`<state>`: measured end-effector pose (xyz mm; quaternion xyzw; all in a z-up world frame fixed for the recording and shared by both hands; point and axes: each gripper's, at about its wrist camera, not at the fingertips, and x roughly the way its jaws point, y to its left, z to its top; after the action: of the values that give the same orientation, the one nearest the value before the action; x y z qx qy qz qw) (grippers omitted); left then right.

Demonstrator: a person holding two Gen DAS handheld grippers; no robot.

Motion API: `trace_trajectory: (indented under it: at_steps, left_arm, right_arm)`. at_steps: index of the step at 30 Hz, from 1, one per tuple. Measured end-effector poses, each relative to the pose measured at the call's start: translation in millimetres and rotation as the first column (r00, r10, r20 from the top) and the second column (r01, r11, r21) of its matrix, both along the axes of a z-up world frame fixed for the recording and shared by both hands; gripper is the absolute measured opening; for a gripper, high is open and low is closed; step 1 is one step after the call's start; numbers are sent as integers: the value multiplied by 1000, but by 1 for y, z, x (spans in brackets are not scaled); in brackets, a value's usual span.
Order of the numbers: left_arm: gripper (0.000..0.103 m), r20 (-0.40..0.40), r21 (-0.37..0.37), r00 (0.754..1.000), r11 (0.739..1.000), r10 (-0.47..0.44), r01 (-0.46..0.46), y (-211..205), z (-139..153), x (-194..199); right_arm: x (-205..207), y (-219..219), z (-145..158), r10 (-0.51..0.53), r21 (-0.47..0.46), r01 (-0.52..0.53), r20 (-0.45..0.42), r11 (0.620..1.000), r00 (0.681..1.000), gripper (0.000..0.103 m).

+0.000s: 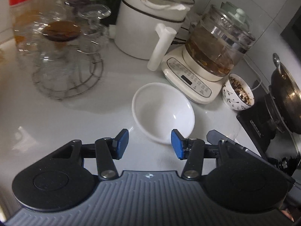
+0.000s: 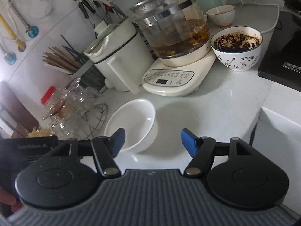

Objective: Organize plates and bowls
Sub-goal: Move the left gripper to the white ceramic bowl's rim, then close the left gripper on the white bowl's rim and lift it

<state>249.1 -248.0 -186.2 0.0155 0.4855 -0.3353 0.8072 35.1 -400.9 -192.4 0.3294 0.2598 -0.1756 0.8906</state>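
Note:
An empty white bowl [image 1: 162,113] sits on the white counter, just beyond my left gripper [image 1: 150,144], which is open and empty; its right pad overlaps the bowl's near rim in the view. The same bowl [image 2: 131,122] lies ahead and left of my right gripper [image 2: 152,142], which is open and empty above the counter. A patterned bowl holding dark residue [image 1: 238,93] stands right of the glass kettle; it also shows in the right wrist view [image 2: 236,47]. A small gold-rimmed bowl [image 2: 221,15] stands further back.
A glass kettle on a cream base [image 1: 207,62] and a white pot with a handle [image 1: 150,22] stand behind the bowl. A wire rack of glasses [image 1: 62,56] is at left. A stove with a wok [image 1: 282,98] is at right. The counter edge [image 2: 257,116] drops off at right.

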Motion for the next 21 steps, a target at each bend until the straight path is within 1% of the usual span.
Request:
trace_trajectory:
  at_steps: [3, 7, 10, 16, 18, 20, 21]
  left_arm:
    - [56, -24, -1, 999, 999, 34, -34, -15, -11, 10]
    - [56, -29, 7, 998, 999, 53, -53, -26, -22, 22]
    - [56, -43, 5, 997, 998, 66, -66, -32, -30, 30]
    - [55, -49, 11, 994, 995, 97, -96, -38, -38, 42]
    - [55, -63, 12, 992, 995, 105, -104, -40, -41, 45]
    - [54, -77, 8, 991, 994, 108, -108, -40, -43, 48]
    - [50, -74, 10, 991, 994, 110, -110, -41, -44, 49]
  right_arm:
    - [10, -13, -8, 14, 19, -14, 5, 1000, 1000, 68]
    - [26, -27, -16, 37, 70, -38, 20, 997, 999, 68]
    - [38, -33, -22, 49, 92, -51, 20, 995, 999, 63]
    - [55, -41, -35, 63, 136, -63, 4, 989, 998, 46]
    - [59, -41, -37, 73, 141, -74, 8, 987, 997, 38]
    - [62, -41, -39, 83, 146, -83, 7, 986, 997, 35]
    - [63, -40, -40, 86, 150, -85, 3, 985, 996, 30]
